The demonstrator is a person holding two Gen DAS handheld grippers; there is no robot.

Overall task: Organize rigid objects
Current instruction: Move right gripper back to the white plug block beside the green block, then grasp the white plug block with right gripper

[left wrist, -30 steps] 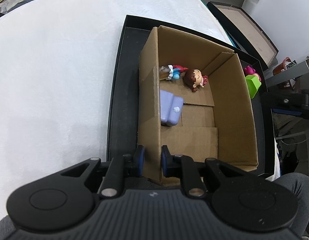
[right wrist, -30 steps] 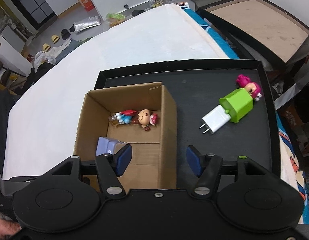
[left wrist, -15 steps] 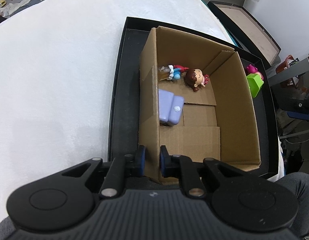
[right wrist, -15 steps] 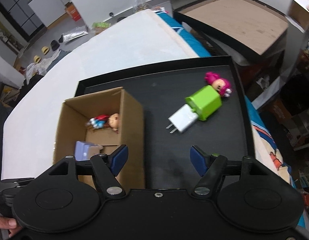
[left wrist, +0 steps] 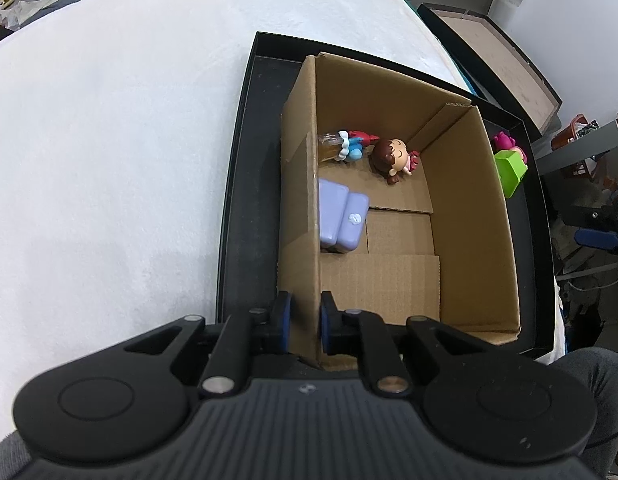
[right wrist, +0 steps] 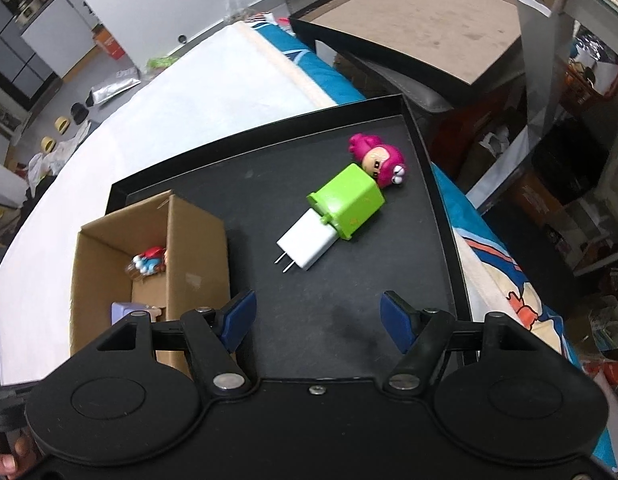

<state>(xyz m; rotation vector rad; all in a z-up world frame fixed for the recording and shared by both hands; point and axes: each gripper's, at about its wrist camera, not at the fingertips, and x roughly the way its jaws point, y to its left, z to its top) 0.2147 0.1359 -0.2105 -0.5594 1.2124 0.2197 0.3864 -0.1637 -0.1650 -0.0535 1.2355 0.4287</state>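
Your left gripper (left wrist: 301,316) points steeply down, its blue pads pinched tight on a cardboard wall. Your right gripper (right wrist: 315,316) also tilts downward, jaws spread apart with nothing between them.

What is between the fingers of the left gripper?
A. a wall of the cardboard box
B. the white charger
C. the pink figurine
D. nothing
A: in the left wrist view the left gripper is shut on a side wall of the cardboard box, one finger on each face.
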